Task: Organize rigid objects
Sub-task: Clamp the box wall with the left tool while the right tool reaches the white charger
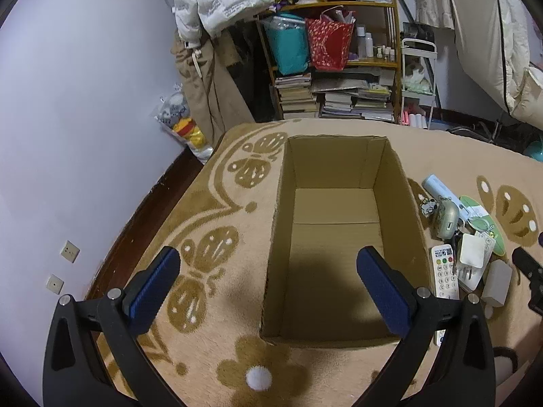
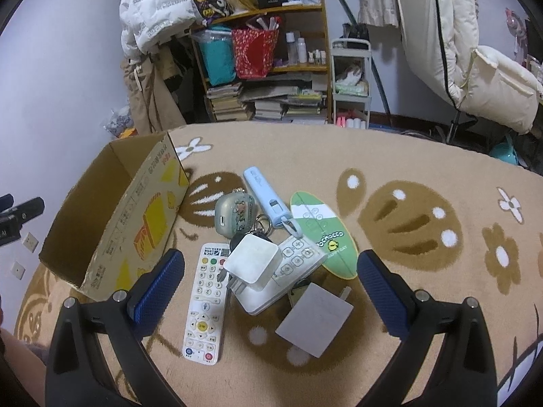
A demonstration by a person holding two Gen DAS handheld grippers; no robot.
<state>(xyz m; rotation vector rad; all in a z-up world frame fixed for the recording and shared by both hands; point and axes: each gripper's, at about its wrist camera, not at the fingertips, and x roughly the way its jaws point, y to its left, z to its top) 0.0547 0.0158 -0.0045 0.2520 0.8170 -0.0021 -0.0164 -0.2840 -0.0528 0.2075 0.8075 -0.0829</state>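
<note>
Carpet holds an empty box [image 1: 334, 237] left of our pile; both grippers hover with jaws apart, so we lower the right gripper [image 2: 271, 283] squarely over the charger [image 2: 254, 262], the top item

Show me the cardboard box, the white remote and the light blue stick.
cardboard box [image 1: 334, 237], left wrist view, inside floor.
white remote [image 2: 205, 302], right wrist view, keypad middle.
light blue stick [image 2: 263, 195], right wrist view, mid body.

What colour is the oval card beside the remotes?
Green with a white band, clearest in the right wrist view: oval card.
</note>
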